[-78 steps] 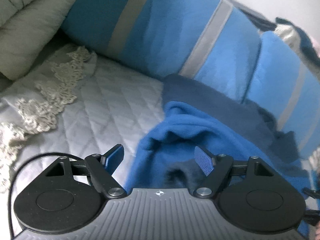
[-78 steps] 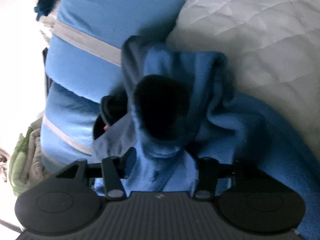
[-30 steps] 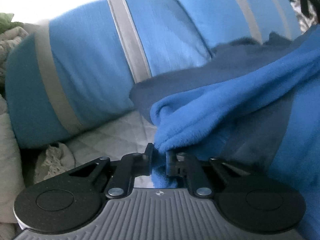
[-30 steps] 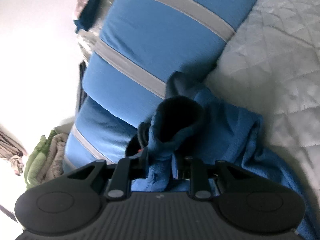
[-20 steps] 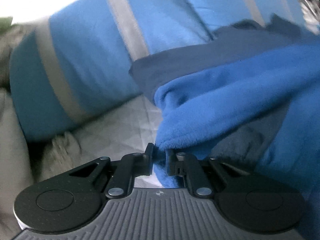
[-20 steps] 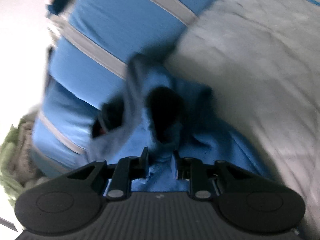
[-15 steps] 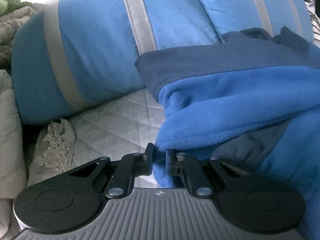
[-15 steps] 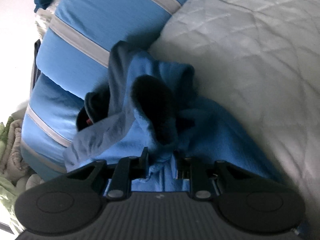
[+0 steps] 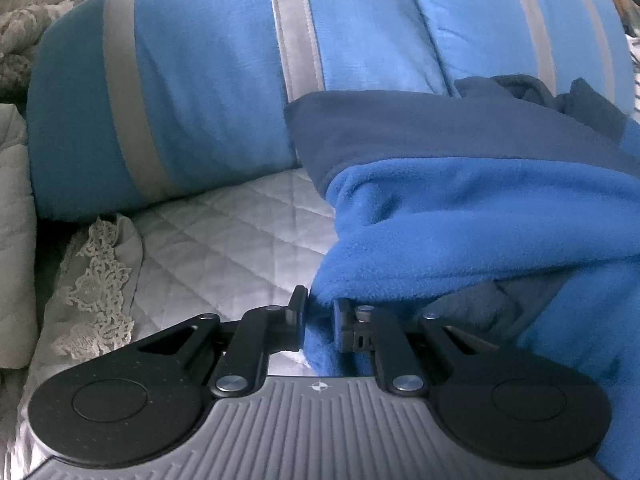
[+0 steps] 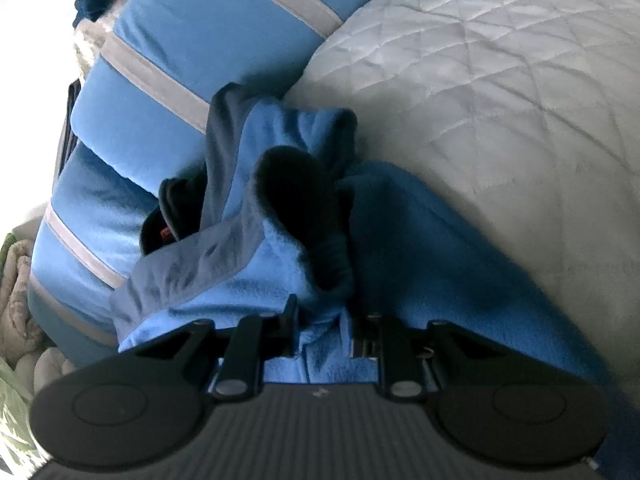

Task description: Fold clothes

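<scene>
The left gripper (image 9: pixel 320 322) is clamped on a fold of the blue fleece garment (image 9: pixel 480 216), though its jaws are opening slightly with the cloth still pinched between them. The right gripper (image 10: pixel 322 334) is clenched on another bunch of the same garment (image 10: pixel 280 248), near a dark sleeve or leg opening. The garment is draped on the quilted bedspread (image 9: pixel 224 240), its far edge resting against the blue striped bolster (image 9: pixel 208 80). Lace trim (image 9: pixel 96 280) is seen at the left. The spreading step appears to be in hand: the garment would next need to be laid flat, clear of the bolster, before any fold.
</scene>
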`<action>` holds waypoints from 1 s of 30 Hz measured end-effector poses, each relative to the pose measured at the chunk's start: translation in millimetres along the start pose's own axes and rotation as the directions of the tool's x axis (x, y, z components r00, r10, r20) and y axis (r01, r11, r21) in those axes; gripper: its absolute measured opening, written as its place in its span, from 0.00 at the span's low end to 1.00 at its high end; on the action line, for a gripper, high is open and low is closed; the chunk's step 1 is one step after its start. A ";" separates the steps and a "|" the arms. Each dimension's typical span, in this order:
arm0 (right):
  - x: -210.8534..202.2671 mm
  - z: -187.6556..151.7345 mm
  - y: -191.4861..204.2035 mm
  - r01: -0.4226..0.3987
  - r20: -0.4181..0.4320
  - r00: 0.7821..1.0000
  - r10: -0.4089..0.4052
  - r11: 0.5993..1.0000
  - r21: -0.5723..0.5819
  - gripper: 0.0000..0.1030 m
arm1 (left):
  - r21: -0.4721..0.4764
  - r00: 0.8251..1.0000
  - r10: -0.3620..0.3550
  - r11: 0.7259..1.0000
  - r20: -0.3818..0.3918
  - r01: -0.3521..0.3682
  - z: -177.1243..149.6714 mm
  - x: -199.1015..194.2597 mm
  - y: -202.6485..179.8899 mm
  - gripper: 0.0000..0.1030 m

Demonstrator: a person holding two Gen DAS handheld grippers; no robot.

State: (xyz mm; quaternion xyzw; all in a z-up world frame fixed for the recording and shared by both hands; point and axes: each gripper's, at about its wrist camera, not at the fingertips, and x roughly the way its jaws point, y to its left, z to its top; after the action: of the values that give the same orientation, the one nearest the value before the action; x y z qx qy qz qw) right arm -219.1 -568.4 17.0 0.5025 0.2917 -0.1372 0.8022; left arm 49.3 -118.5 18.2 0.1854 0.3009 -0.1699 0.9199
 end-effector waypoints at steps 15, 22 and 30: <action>-2.0 -3.1 12.6 0.064 0.055 0.997 -0.060 0.996 -0.068 0.51 | 0.330 0.995 0.099 0.939 0.006 -0.096 -23.3 -4.7 -21.4 0.34; -32.7 -16.5 40.7 0.258 0.311 0.931 -0.193 0.949 -0.183 0.93 | 0.004 0.999 0.040 0.999 0.018 -0.040 0.3 -37.4 15.6 0.38; -55.3 -43.6 85.9 0.243 0.503 0.864 0.017 0.861 -0.448 1.00 | -0.658 0.977 -0.191 0.725 0.090 0.202 -17.2 -9.4 85.7 0.68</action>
State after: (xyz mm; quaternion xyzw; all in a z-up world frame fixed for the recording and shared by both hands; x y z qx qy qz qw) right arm -233.2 -494.6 98.8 0.2090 0.1340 -0.2287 0.9413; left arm 70.1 -34.2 31.5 -0.1876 0.3522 -0.1497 0.9046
